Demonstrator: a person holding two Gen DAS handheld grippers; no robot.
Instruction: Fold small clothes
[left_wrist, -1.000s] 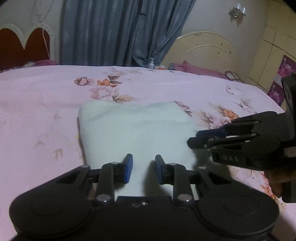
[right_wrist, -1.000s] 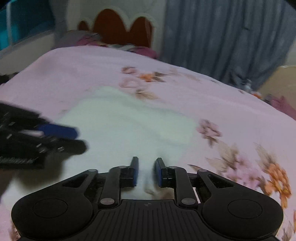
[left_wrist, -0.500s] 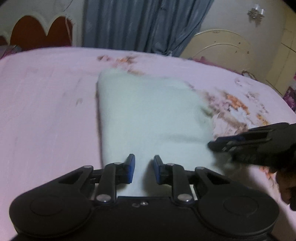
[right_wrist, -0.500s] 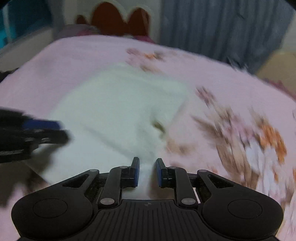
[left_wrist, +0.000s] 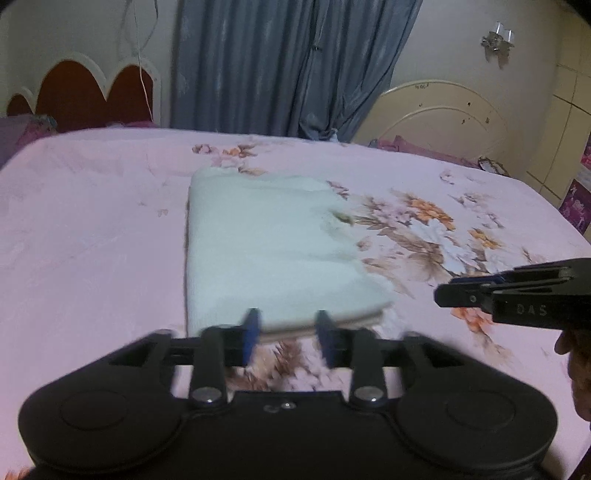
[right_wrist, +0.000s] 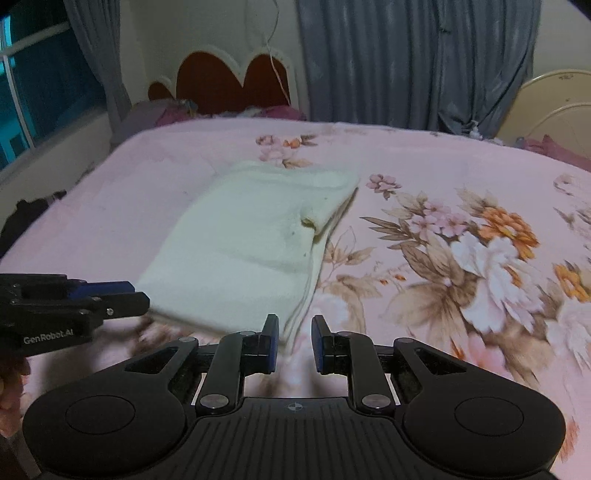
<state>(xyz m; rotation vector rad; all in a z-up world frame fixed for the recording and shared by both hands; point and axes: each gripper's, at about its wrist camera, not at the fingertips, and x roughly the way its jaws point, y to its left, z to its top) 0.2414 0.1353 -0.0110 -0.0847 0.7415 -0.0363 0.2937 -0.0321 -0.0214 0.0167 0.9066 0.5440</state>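
A pale folded cloth (left_wrist: 269, 251) lies flat on the pink floral bedsheet (left_wrist: 92, 236); it also shows in the right wrist view (right_wrist: 251, 240) with stacked layers at its near edge. My left gripper (left_wrist: 288, 334) is open and empty, just short of the cloth's near edge. My right gripper (right_wrist: 294, 341) is open and empty at the cloth's near right corner, not touching it. Each gripper shows from the side in the other's view: the right gripper (left_wrist: 517, 295) at the right, the left gripper (right_wrist: 74, 299) at the left.
A red scalloped headboard (left_wrist: 81, 92) and grey-blue curtains (left_wrist: 288, 66) stand behind the bed. A cream second headboard (left_wrist: 443, 114) is at the back right. A window (right_wrist: 33, 96) is at the far left.
Both grippers have pulled back off the cloth toward me. The left jaws have opened wider. The cloth stays lying folded on the sheet.
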